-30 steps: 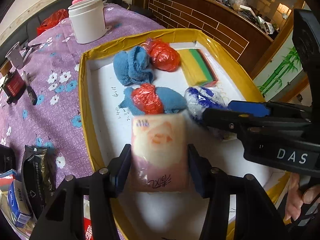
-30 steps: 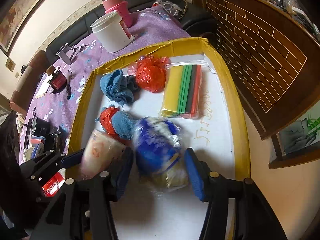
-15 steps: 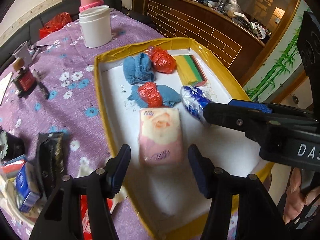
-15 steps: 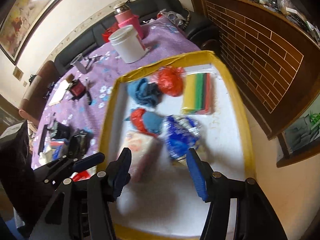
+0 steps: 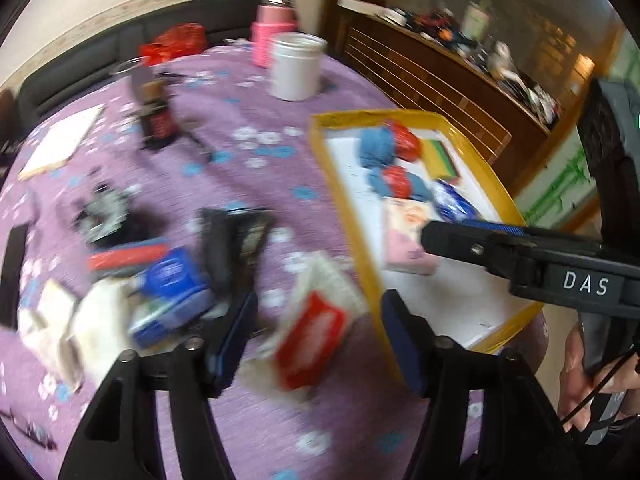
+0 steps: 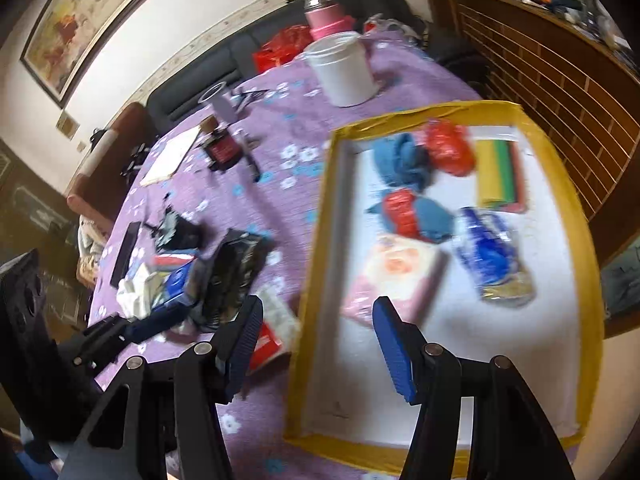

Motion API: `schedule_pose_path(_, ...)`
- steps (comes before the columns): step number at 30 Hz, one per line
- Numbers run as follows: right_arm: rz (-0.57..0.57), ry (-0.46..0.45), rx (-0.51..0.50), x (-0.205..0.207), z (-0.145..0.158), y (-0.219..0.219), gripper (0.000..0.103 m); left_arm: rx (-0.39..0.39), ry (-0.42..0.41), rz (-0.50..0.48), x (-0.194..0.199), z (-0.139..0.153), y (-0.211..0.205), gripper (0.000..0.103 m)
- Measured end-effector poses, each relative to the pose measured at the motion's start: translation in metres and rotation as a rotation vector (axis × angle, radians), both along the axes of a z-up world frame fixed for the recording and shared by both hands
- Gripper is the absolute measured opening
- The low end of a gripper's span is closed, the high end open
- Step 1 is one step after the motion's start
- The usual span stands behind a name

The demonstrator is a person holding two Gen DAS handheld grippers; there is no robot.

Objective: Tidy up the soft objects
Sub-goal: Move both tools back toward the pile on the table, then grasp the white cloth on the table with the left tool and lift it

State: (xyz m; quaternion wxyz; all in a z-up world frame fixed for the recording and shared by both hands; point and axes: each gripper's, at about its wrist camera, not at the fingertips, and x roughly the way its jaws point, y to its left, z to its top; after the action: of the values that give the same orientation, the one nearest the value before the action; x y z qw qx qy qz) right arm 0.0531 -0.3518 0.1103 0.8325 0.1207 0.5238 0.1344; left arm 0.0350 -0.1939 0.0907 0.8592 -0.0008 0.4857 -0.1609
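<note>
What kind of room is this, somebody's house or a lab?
Most likely a home living or dining room: a dark sofa along the wall, a framed painting above it, and a table under a purple flowered tablecloth.

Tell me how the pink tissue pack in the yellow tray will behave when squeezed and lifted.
The tissue pack looks soft and plastic-wrapped, so it would probably dent and feel light. Its flat shape suggests it will not roll, though the wrap may be slippery.
</note>
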Motion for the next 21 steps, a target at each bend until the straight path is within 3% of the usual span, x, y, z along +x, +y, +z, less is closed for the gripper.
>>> schedule_pose_path(5,0.041,-0.001,0.003,-0.008,0.0,0.02,0.062,-0.006,-0.02,0.171,-0.019,0.001,0.078,0.075)
schedule_pose_path(10,0.069,0.003,-0.007,-0.017,-0.001,0.035,0.062,-0.009,0.028,0.348,-0.02,-0.025,0.153,0.08)
schedule_pose_path(14,0.098,-0.002,-0.017,-0.02,0.001,0.043,0.062,-0.021,0.06,0.414,-0.007,-0.043,0.179,0.08)
schedule_pose_path(17,0.126,-0.006,-0.019,-0.025,0.002,0.047,0.062,-0.026,0.087,0.403,0.005,-0.058,0.181,0.079)
schedule_pose_path(19,0.144,-0.004,-0.017,-0.026,0.002,0.049,0.062,-0.026,0.117,0.39,0.012,-0.07,0.179,0.046)
schedule_pose_path(20,0.15,-0.004,-0.015,-0.027,0.001,0.05,0.062,-0.078,0.101,0.383,0.01,-0.068,0.18,0.039)
schedule_pose_path(21,0.155,-0.003,-0.013,-0.027,0.001,0.051,0.062,-0.078,0.092,0.384,0.009,-0.066,0.181,0.022)
